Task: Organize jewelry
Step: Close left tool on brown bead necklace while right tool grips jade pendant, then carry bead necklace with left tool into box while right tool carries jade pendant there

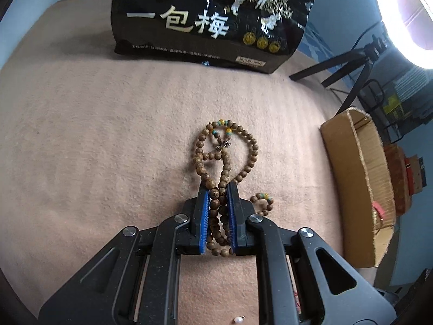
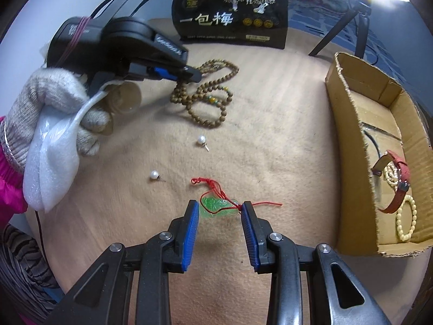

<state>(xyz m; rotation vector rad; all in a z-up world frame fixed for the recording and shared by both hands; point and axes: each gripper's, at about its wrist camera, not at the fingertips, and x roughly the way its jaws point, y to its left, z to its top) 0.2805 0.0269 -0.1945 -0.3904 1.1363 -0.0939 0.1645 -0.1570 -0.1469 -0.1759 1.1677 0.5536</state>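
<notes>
Wooden bead necklace lies in loose loops at the middle of the left wrist view, on the beige surface, and its near strands run straight back between the blue pads of the left gripper, which is clenched on them. The strands' long axis lines up with the fingers, so the beads trail forward, away from the gripper. The cardboard box sits at the right edge of that frame, well apart from the beads; I judge the coming move to be a lift and a carry rightward to it. In the right wrist view the right gripper is spread wide, with the green pendant on its red cord lying between the fingertips, seemingly untouched by either pad. Two pearl earrings lie loose in the middle of that frame. The box there, at right, already holds a red-strapped watch and cream bead bracelets. A black snack bag stands at the top.
</notes>
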